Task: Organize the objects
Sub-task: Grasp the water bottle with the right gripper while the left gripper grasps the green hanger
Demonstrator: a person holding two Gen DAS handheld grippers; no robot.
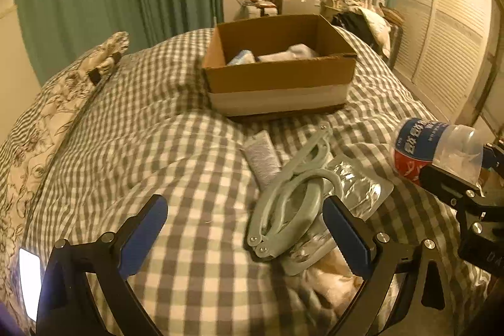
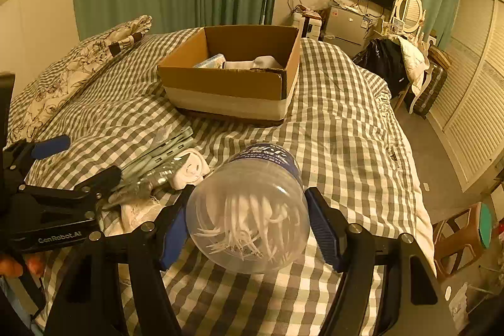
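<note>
An open cardboard box (image 1: pixel 277 74) stands on the checked bed, holding white and pale blue items; it also shows in the right wrist view (image 2: pixel 233 81). My right gripper (image 2: pixel 249 225) is shut on a clear plastic bottle (image 2: pixel 252 207) with a blue and red label, held above the bed; the bottle shows in the left wrist view (image 1: pixel 434 147). My left gripper (image 1: pixel 245 219) is open, low over the bed, its right finger beside folded pale green hangers (image 1: pixel 293 197) lying on a shiny foil packet (image 1: pixel 359 188). A grey pouch (image 1: pixel 261 156) lies just beyond.
A floral pillow (image 1: pixel 63 103) lies along the bed's left side. A small white plug-like object (image 2: pixel 189 172) sits by the hangers. Green curtains, a TV, a cabinet and a cluttered chair stand behind the bed. Louvred wardrobe doors and a stool (image 2: pixel 463 232) are at right.
</note>
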